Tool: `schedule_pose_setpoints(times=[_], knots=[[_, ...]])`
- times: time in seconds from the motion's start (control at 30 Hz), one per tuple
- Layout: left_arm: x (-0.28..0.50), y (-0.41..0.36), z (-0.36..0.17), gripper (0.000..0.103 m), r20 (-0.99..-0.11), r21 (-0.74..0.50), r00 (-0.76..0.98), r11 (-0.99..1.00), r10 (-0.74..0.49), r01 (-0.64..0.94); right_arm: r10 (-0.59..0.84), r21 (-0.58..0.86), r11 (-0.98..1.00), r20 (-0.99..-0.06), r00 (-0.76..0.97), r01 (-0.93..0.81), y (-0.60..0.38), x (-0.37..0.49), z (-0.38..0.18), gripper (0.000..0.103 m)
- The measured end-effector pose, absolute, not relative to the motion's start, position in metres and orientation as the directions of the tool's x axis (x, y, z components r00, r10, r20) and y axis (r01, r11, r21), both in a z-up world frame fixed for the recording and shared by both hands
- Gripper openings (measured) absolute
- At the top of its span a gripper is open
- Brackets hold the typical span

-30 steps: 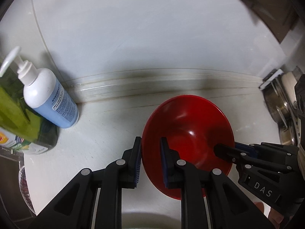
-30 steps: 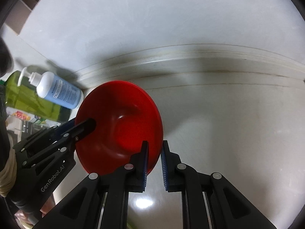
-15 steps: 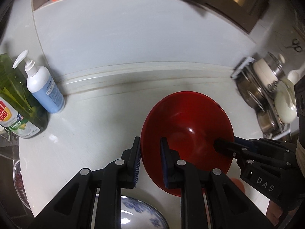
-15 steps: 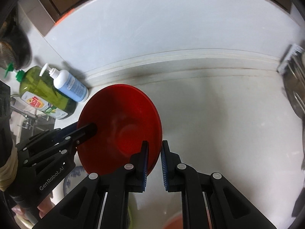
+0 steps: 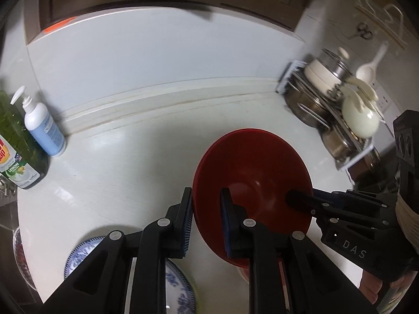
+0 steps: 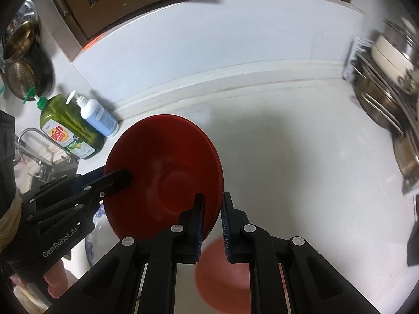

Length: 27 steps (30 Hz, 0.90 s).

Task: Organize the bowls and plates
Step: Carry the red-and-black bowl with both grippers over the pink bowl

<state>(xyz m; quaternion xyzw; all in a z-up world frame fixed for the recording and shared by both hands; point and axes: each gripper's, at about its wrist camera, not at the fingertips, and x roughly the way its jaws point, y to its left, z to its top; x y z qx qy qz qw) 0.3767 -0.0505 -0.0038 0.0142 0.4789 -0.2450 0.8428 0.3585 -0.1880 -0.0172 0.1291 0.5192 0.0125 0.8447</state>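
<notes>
A pale kitchen countertop runs under a white backsplash, with dark cabinet fronts above it. In the left wrist view, a green dish-soap bottle and a white pump bottle stand touching each other at nine o'clock against the wall, and a wire rack crowded with steel pots and a pale ladle sits at two o'clock.

A red bowl is held tilted above the counter, carried by both tools at once. The left gripper pinches the bowl's near rim, one pad outside the wall and one inside. The right gripper clamps the opposite rim the same way; in the left wrist view it reaches in from four o'clock, with a fingertip of the person's hand showing beneath it.

Below the bowl, a blue-and-white patterned plate lies on the counter at seven o'clock in the left wrist view. In the right wrist view a second red dish, blurred, lies on the counter at six o'clock between the right tool's arms, and a tap shows at nine o'clock.
</notes>
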Motion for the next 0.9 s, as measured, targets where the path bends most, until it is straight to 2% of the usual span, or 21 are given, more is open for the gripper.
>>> schedule_pose_setpoints(times=[0.33,0.9], knots=[[0.342,-0.078,-0.022,0.02,-0.832,-0.231,0.346,0.837,-0.434,0.496,0.105,0.216,0.958,-0.876,0.471,0.188,-0.215,0.305,-0.024,0.014],[0.32,-0.102,-0.077,0.02,-0.899,-0.254,0.185,0.818,-0.396,0.515,0.014,0.131,0.956,-0.913,0.407,0.261,-0.23,0.273,-0.063,0.015]])
